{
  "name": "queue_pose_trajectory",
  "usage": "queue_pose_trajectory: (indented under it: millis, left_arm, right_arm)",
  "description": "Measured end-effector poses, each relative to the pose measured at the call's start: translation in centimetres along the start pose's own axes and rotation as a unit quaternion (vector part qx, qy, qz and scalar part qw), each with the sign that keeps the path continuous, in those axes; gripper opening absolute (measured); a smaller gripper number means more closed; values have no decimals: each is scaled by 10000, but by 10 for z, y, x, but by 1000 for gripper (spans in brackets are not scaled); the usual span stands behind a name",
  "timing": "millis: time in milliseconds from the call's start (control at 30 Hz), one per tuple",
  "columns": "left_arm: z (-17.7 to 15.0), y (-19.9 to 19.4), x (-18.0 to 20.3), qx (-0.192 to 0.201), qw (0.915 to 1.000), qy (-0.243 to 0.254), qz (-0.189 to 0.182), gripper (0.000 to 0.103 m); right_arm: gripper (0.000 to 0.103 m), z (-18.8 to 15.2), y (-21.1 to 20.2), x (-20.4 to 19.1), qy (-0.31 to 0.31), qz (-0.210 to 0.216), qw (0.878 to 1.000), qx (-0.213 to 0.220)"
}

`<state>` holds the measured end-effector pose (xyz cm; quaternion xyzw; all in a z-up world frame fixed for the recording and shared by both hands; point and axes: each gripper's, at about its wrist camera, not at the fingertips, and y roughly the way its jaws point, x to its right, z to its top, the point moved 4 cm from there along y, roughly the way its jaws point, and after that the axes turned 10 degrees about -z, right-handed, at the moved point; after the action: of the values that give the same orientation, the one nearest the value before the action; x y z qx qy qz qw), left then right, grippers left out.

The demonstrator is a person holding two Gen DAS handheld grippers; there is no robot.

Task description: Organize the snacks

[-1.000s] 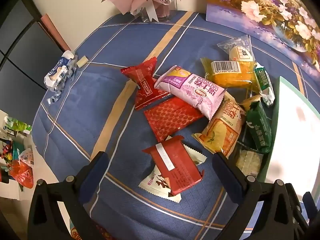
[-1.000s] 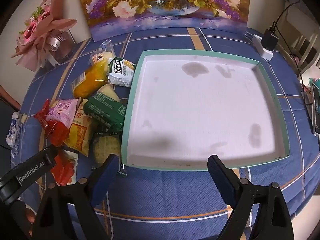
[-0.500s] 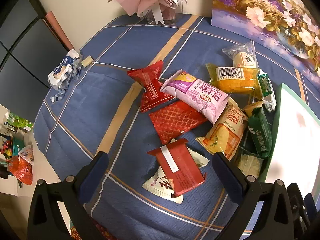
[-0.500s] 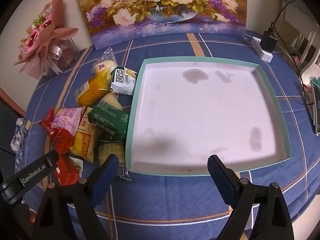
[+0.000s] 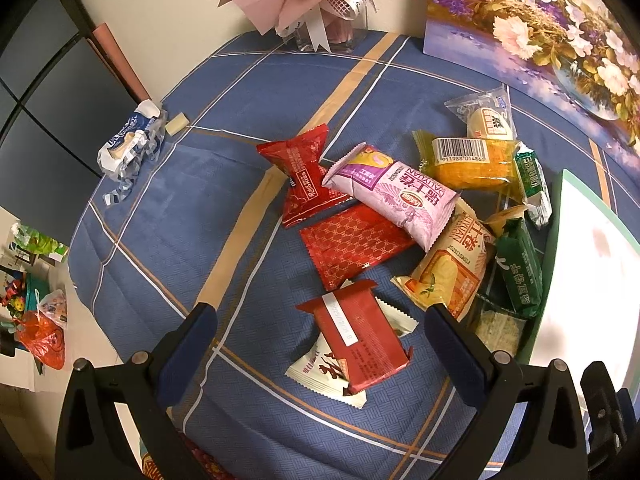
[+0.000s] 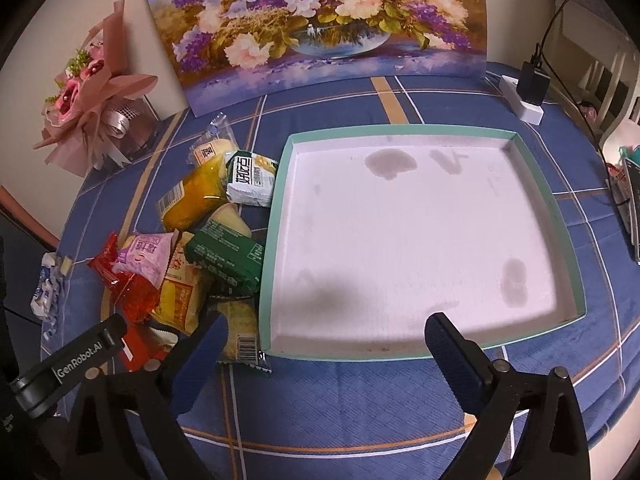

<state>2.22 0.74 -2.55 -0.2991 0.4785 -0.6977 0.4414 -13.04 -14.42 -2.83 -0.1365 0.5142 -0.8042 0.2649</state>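
Note:
Several snack packets lie piled on the blue checked cloth. My left gripper [image 5: 320, 312] hangs open just above a red packet [image 5: 356, 340] that lies on a white packet [image 5: 320, 376]. Beyond them are a patterned red packet [image 5: 352, 244], a pink packet [image 5: 396, 196], an orange packet [image 5: 452, 272] and a green packet [image 5: 520, 268]. The teal-rimmed white tray [image 6: 280, 208] is empty. My right gripper [image 6: 326, 322] hovers over the tray's near edge. Its jaws are opening, with nothing between them.
A flower painting [image 6: 320, 20] leans on the wall behind the tray, with a pink bouquet [image 6: 96, 100] to its left. A power strip with a charger [image 6: 528, 96] sits at the back right. Crumpled blue wrapping [image 5: 128, 148] lies near the table's left edge.
The right wrist view has tilted up a little, so more of the painting shows and the tray sits lower in frame. The left wrist view has barely shifted.

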Motion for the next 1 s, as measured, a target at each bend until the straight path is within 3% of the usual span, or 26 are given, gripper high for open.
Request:
queue_pose_trajectory:
  millis: [1000]
  left_arm:
    - [1,0,0,74,9998,-74,-143,103]
  right_arm:
    - [103,2,-1,-1,-166,-65,9997,158]
